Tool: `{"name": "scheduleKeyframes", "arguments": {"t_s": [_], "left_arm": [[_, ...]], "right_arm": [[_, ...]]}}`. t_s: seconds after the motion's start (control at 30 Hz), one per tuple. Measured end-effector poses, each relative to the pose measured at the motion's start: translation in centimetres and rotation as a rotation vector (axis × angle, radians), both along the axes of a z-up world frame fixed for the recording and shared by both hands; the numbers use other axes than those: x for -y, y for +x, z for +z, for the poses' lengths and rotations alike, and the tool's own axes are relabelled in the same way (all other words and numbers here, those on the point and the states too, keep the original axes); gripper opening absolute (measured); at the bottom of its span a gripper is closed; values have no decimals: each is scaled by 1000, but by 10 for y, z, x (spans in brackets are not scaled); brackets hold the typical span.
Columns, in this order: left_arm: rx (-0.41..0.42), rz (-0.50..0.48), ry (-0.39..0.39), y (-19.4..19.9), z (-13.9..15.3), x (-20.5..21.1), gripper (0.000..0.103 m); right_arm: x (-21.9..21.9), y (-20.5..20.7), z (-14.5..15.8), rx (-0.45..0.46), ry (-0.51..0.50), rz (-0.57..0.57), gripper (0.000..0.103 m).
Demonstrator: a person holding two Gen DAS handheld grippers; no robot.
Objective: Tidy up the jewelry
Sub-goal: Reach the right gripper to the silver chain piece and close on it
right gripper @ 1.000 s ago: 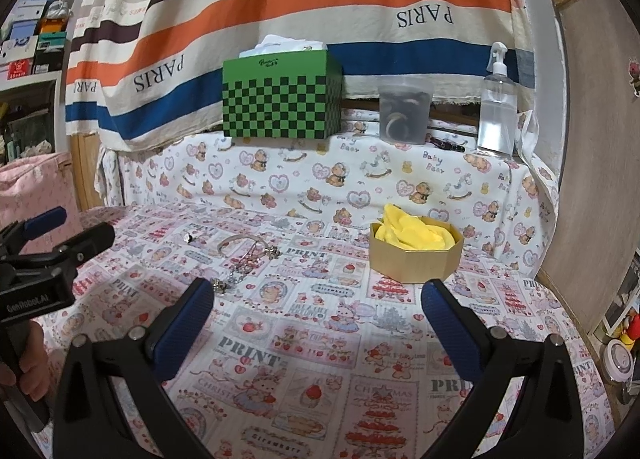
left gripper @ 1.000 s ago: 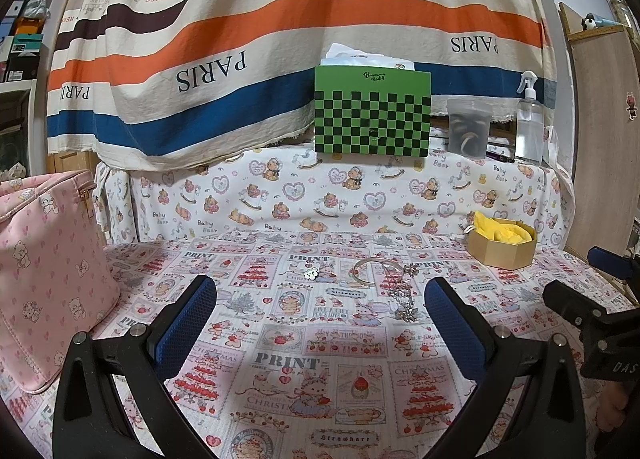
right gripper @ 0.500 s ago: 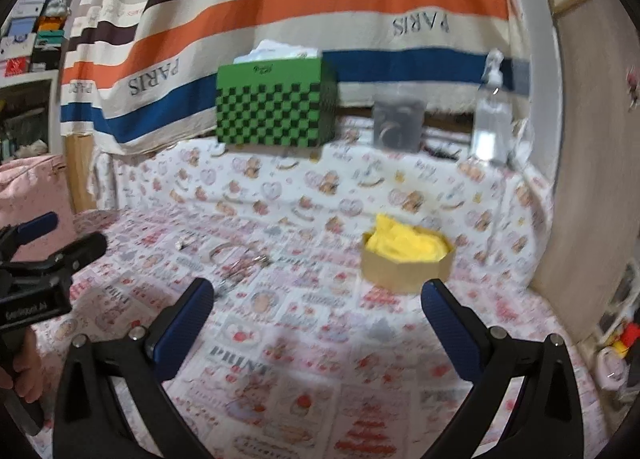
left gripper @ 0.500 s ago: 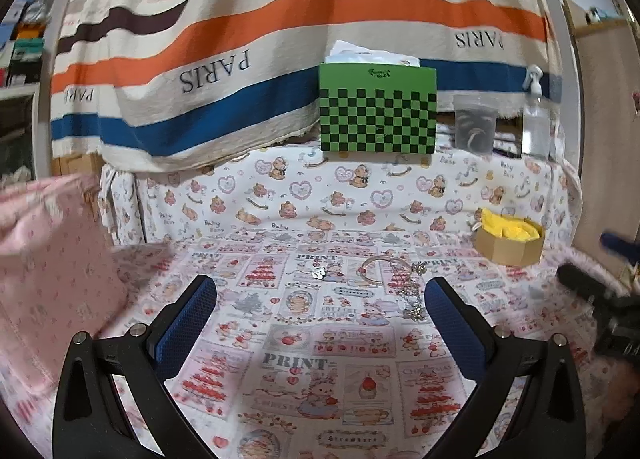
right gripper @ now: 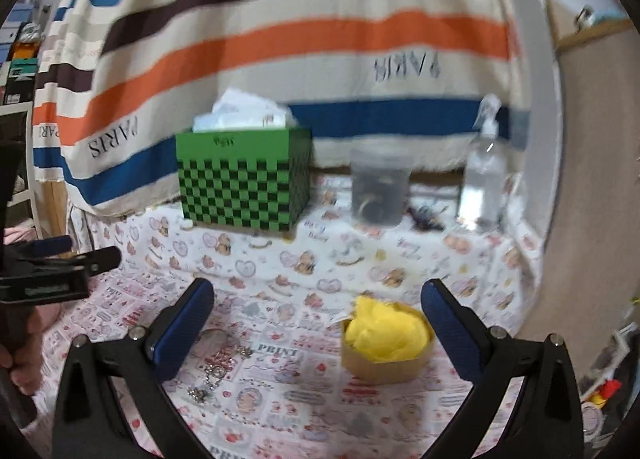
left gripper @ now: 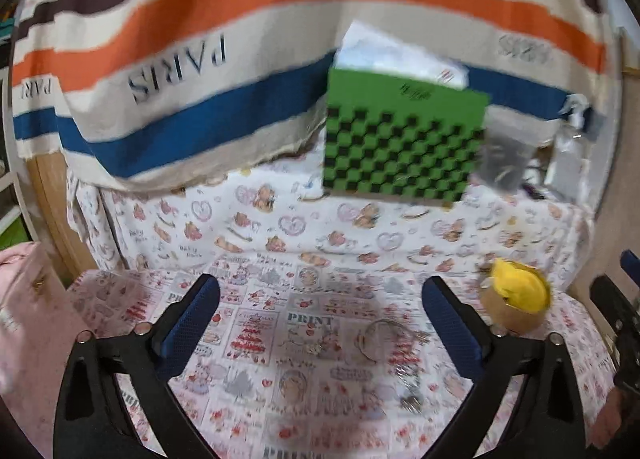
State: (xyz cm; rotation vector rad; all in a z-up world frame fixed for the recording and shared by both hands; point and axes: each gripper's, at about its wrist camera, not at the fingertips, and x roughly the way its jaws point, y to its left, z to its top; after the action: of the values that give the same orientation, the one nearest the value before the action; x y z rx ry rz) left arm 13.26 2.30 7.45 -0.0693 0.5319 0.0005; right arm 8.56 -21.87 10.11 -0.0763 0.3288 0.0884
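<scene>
While both cameras blur with motion, I see the striped blanket (right gripper: 304, 43) filling more of each view than it did a second ago, so both my hands have lifted away from the printed cloth (left gripper: 304, 323). Below it, the green checkered box (right gripper: 244, 179) sits on the raised ledge at the back, and the pink bag (left gripper: 24, 319) has slid to the far left edge of the left view. Nearer, the small cardboard box (right gripper: 384, 363) with yellow tissue waits on the cloth, empty of jewelry as far as I can tell. My left gripper (left gripper: 320, 319) has just been closing slightly, though its jaws stand wide with nothing between them; my right gripper (right gripper: 316, 323) is spread wide too, holding nothing. Smallest of all, the bracelet (left gripper: 380, 339) and the chain (right gripper: 216, 371) lie loose on the cloth, just left of the cardboard box. I judge nothing is sorted yet; a descent comes next.
</scene>
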Motion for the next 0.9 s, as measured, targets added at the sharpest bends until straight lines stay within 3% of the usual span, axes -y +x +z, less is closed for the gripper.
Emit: {"name": "scheduleKeyframes", "arguments": {"t_s": [0.1, 0.17, 0.23, 0.27, 0.5, 0.6, 0.7, 0.83, 0.9], "left_arm": [[-173, 53, 9, 39, -28, -1, 83], [-284, 53, -19, 60, -51, -5, 60], [-371, 43, -51, 73, -74, -8, 52], [-416, 40, -58, 77, -82, -9, 41], [-442, 20, -79, 77, -105, -6, 34], [-449, 7, -75, 76, -110, 1, 34], [-446, -17, -121, 81, -112, 0, 32], [-437, 21, -108, 85, -120, 2, 25], [-431, 19, -108, 85, -120, 4, 16]], "right_arm": [[-5, 26, -16, -50, -10, -22, 103], [-7, 38, -33, -102, -28, -16, 103], [-7, 47, -47, -163, -30, -1, 103], [-7, 52, -53, -193, -22, 12, 103], [4, 75, -87, -341, 45, -2, 103], [8, 79, -94, -360, 47, -24, 103], [11, 81, -96, -372, 65, -22, 100], [12, 81, -97, -382, 87, -1, 95], [10, 80, -98, -391, 92, 22, 89]]}}
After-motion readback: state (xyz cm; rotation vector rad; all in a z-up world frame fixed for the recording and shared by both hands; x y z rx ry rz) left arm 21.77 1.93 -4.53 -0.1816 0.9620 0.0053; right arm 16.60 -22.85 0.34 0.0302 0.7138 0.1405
